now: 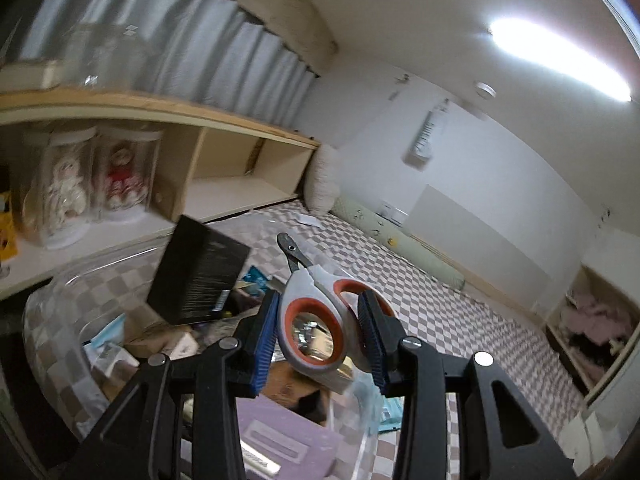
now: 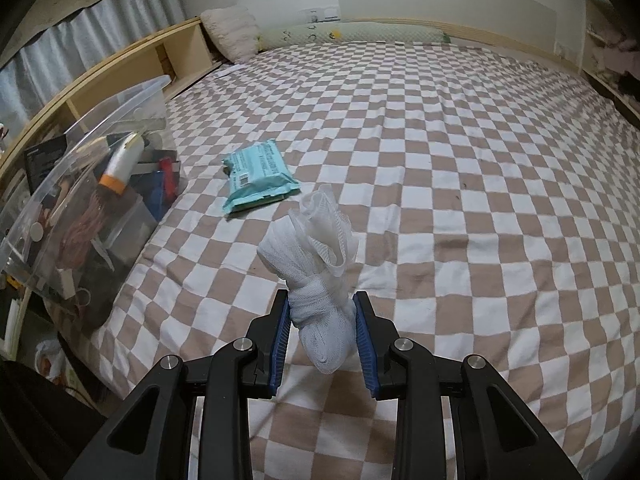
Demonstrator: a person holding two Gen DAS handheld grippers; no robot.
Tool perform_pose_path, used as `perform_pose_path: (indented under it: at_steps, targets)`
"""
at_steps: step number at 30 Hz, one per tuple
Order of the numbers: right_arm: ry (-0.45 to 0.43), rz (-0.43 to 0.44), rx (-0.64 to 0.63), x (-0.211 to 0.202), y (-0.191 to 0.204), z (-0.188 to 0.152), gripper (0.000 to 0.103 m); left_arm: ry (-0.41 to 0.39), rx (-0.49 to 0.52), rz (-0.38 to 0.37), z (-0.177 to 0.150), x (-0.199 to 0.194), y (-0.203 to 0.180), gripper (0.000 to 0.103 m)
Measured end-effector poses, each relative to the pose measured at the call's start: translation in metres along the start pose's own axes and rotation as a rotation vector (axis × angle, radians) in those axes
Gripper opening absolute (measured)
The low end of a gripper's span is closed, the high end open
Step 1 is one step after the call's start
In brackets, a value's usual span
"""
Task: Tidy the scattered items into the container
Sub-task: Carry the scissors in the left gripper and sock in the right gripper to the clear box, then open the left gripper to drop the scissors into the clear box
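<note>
My left gripper is shut on grey scissors with orange-lined handles, blades pointing up and away. It holds them above the clear plastic container, which holds a black box, a purple item and several other things. My right gripper is shut on a white mesh bundle, held above the checkered bedspread. A teal packet lies on the bed, to the right of the container.
A wooden shelf unit runs along the bed's left side with two cased dolls. A white pillow and a green bolster lie at the far end. An open side shelf holds clothes.
</note>
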State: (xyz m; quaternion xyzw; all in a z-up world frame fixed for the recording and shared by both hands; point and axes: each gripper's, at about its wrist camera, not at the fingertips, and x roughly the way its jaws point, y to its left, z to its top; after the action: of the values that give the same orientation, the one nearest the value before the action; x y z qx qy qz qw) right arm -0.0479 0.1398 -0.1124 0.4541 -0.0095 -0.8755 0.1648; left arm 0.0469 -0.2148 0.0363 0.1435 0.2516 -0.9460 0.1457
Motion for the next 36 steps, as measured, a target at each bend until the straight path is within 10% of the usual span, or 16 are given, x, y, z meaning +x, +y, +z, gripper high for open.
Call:
perform_pose_path:
  at_steps: [36]
  targets:
    - [-0.213,0.276,-0.297,-0.077,0.168,0.103,0.032,-0.026,-0.402,0.150,-0.008,-0.003,0.069,0.039]
